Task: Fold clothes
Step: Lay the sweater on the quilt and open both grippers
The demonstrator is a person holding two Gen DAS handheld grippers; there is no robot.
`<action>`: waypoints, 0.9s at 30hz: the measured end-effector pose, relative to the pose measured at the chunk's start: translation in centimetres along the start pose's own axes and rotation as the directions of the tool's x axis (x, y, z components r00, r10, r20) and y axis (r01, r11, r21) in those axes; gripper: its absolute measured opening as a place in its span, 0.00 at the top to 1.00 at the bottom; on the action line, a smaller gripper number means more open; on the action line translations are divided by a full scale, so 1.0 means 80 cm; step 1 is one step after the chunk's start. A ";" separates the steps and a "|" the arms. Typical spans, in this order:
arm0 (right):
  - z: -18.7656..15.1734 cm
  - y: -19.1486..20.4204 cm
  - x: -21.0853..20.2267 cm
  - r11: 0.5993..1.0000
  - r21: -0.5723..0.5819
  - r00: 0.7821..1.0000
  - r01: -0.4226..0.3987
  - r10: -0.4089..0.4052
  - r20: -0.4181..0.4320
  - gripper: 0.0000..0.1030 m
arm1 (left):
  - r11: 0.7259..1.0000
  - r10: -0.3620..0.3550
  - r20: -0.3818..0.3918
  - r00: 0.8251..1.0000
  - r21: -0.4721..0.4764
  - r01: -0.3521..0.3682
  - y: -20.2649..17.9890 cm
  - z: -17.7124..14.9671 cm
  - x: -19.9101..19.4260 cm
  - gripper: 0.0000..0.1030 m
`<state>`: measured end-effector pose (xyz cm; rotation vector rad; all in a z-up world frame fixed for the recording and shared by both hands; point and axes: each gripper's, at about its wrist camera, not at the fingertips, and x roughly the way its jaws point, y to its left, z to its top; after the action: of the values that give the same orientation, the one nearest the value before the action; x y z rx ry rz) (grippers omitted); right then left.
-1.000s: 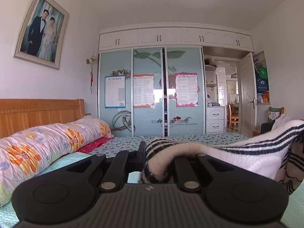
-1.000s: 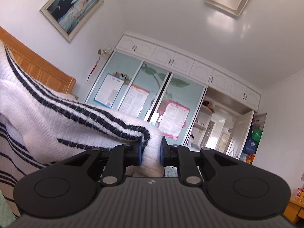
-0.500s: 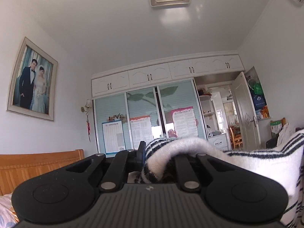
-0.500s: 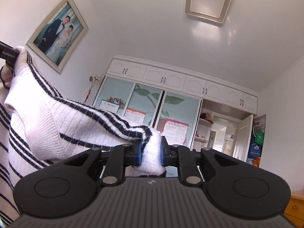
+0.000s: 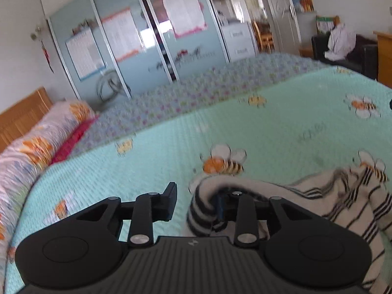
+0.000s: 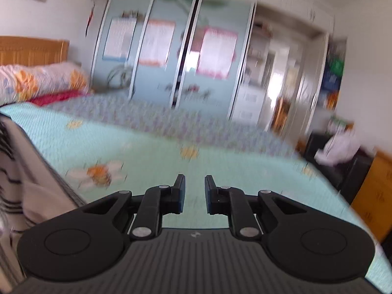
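With the left gripper (image 5: 196, 203) spread but the striped sweater (image 5: 306, 196) apparently snagged over one finger on the green bedspread (image 5: 269, 127), lifting could drag the fold askew, whereas the blurred right view shows only the right gripper (image 6: 194, 193) spread and empty.

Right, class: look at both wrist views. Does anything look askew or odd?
Yes. The striped sweater lies bunched on the green bedspread, not flat, and its cuff is draped over one finger of the open left gripper.
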<state>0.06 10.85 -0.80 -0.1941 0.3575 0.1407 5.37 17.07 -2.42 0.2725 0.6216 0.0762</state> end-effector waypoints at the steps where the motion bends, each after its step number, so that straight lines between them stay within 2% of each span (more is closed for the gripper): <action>1: -0.016 0.002 0.002 1.000 0.013 0.999 -0.025 0.025 -0.036 0.83 | 1.000 -0.006 -0.035 0.999 -0.025 0.005 0.004 -0.017 0.011 0.64; 2: -0.032 0.006 0.000 0.999 0.020 0.997 -0.040 0.041 -0.061 0.82 | 0.998 -0.011 -0.067 0.998 -0.069 0.006 0.013 -0.030 0.016 0.60; 3: -0.049 0.013 -0.004 0.998 0.032 0.994 -0.055 0.058 -0.088 0.81 | 0.991 -0.025 -0.100 0.995 -0.135 0.011 0.024 -0.043 0.019 0.52; 4: -0.066 0.019 -0.008 0.997 0.044 0.991 -0.070 0.075 -0.114 0.78 | 0.978 -0.043 -0.134 0.990 -0.207 0.015 0.037 -0.056 0.021 0.46; 5: -0.079 0.025 -0.013 0.995 0.058 0.987 -0.084 0.091 -0.135 0.72 | 0.957 -0.077 -0.161 0.984 -0.290 0.027 0.051 -0.070 0.021 0.44; 6: -0.093 0.031 -0.019 0.993 0.072 0.982 -0.096 0.106 -0.155 0.69 | 0.926 -0.117 -0.184 0.976 -0.375 0.041 0.066 -0.084 0.020 0.43; 8: -0.114 0.039 -0.035 0.993 0.089 0.982 -0.078 0.092 -0.167 0.56 | 0.848 -0.205 -0.202 0.958 -0.526 0.071 0.089 -0.115 0.012 0.43; 9: -0.124 0.042 -0.044 0.993 0.097 0.981 -0.068 0.084 -0.173 0.52 | 0.820 -0.226 -0.194 0.955 -0.567 0.079 0.089 -0.134 0.002 0.44; 10: -0.132 0.043 -0.049 0.994 0.097 0.982 -0.052 0.069 -0.178 0.43 | 0.796 -0.238 -0.185 0.954 -0.600 0.082 0.088 -0.153 -0.010 0.44; 11: -0.139 0.044 -0.055 0.995 0.096 0.982 -0.035 0.052 -0.181 0.36 | 0.784 -0.241 -0.185 0.953 -0.615 0.079 0.084 -0.167 -0.020 0.44; 12: -0.145 0.042 -0.059 0.997 0.077 0.983 -0.007 0.021 -0.182 0.32 | 0.780 -0.243 -0.185 0.952 -0.621 0.079 0.083 -0.178 -0.030 0.44; 14: -0.153 0.040 -0.057 0.998 0.042 0.977 0.054 -0.044 -0.209 0.20 | 0.779 -0.245 -0.184 0.952 -0.622 0.080 0.078 -0.196 -0.047 0.44; 15: -0.157 0.037 -0.050 0.997 0.045 0.970 0.061 -0.048 -0.239 0.19 | 0.778 -0.250 -0.186 0.950 -0.622 0.083 0.074 -0.201 -0.052 0.44; 17: -0.167 0.028 -0.032 0.994 0.107 0.946 0.009 0.026 -0.324 0.19 | 0.778 -0.263 -0.191 0.946 -0.622 0.090 0.066 -0.210 -0.062 0.44; 19: -0.180 0.024 -0.014 0.976 0.203 0.917 -0.075 0.147 -0.371 0.19 | 0.778 -0.278 -0.195 0.940 -0.621 0.101 0.058 -0.217 -0.069 0.43; 21: -0.187 0.029 -0.008 0.975 0.209 0.925 -0.072 0.144 -0.351 0.24 | 0.782 -0.293 -0.202 0.935 -0.613 0.113 0.049 -0.222 -0.074 0.43; 22: -0.189 0.031 -0.006 0.975 0.211 0.929 -0.071 0.142 -0.342 0.42 | 0.788 -0.291 -0.207 0.934 -0.606 0.112 0.046 -0.224 -0.076 0.43; 23: -0.186 0.033 -0.003 0.977 0.201 0.932 -0.065 0.131 -0.338 0.71 | 0.794 -0.289 -0.212 0.934 -0.598 0.110 0.043 -0.225 -0.078 0.43; 24: -0.179 0.032 -0.002 0.975 0.211 0.937 -0.072 0.139 -0.322 0.84 | 0.797 -0.284 -0.214 0.935 -0.594 0.106 0.041 -0.227 -0.080 0.43; 25: -0.171 0.031 -0.001 0.972 0.221 0.942 -0.079 0.146 -0.303 0.89 | 0.800 -0.279 -0.214 0.936 -0.592 0.103 0.041 -0.228 -0.082 0.43; 27: -0.149 0.024 -0.007 0.972 0.223 0.965 -0.073 0.126 -0.232 0.90 | 0.790 -0.276 -0.202 0.940 -0.605 0.102 0.044 -0.230 -0.086 0.43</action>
<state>-4.71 10.12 -11.83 0.0197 0.6259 0.1780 -10.93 23.60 -11.86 -0.4192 0.8743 0.1098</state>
